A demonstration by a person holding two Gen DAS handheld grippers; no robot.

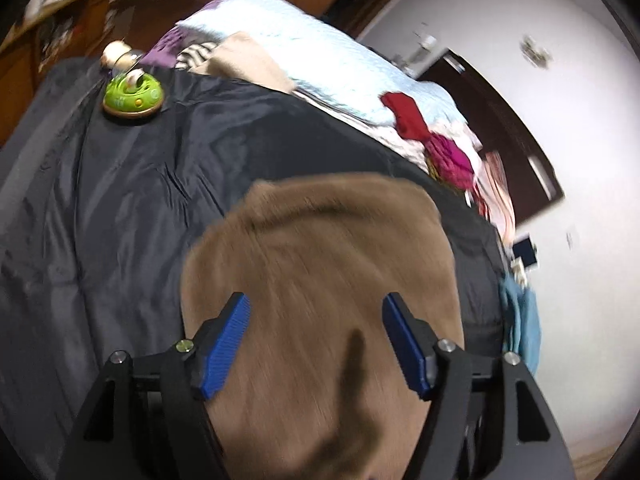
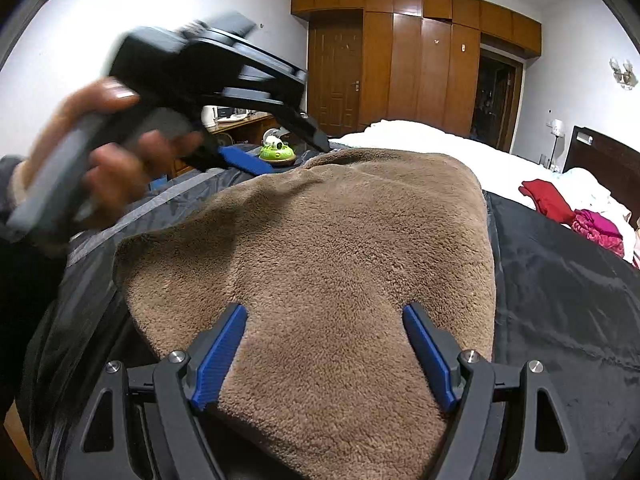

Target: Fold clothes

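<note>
The left hand (image 2: 100,152) holds the left gripper (image 2: 276,152) above the bed's far left part, near the green toy (image 2: 277,153). Its jaws stand spread, with nothing pinched between them. From its own camera, the left gripper (image 1: 316,344) looks down on the brown fleece (image 1: 320,280), and that view is smeared by motion.

The fleece (image 2: 320,260) lies folded on the dark cover (image 2: 560,300) at the near edge of the bed, roughly midway along it. Its upper layer is lumpy, with a ridge near the far edge and a crease near the near edge.

The right gripper (image 2: 325,354) hangs just over the near part of the fleece. Its jaws are spread wide and the pads (image 2: 218,360) do not press on the cloth. Whether the lower parts rest on the pile cannot be told.

Risks from this state:

1. Neither gripper secures the fleece. A fast sweep by the left gripper can catch the pile and drag the fold open.
2. The cover looks slick. A sideways push may slide the whole fleece toward the near edge and off the bed.
3. The fleece is thick. A pinch may take only the top layer, so a lift would unfold it.
4. The toy stands near the left gripper's path. A wide swing could knock it over.
5. The red garment (image 2: 546,200) and pink garment (image 2: 598,228) lie at the far right edge, well apart from the fleece, and pose no hazard yet.
</note>
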